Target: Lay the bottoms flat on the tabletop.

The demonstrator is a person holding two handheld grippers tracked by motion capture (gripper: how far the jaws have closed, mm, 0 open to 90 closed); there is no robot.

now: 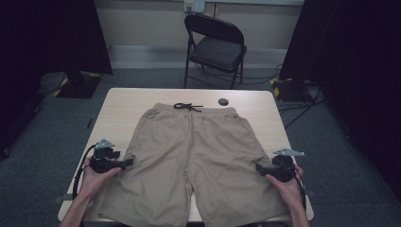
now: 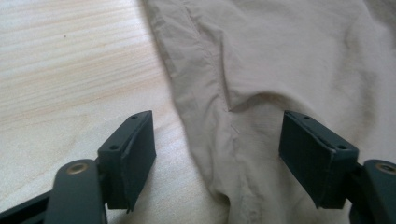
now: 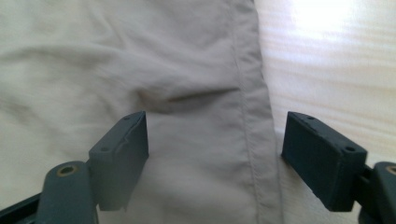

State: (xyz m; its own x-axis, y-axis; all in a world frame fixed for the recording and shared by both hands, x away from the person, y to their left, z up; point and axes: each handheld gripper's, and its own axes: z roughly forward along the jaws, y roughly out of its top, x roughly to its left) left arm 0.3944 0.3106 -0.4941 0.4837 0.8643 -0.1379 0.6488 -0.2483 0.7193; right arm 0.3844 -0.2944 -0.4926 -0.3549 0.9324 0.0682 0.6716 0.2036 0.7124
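The tan shorts point(image 1: 194, 156) are being laid flat on the wooden table point(image 1: 123, 109), waistband at the far side. The left gripper point(image 1: 126, 163) is being held at the shorts' left edge, the right gripper point(image 1: 259, 167) at the right edge. Both are being kept wide apart, pinching nothing, cloth lying loose between them.
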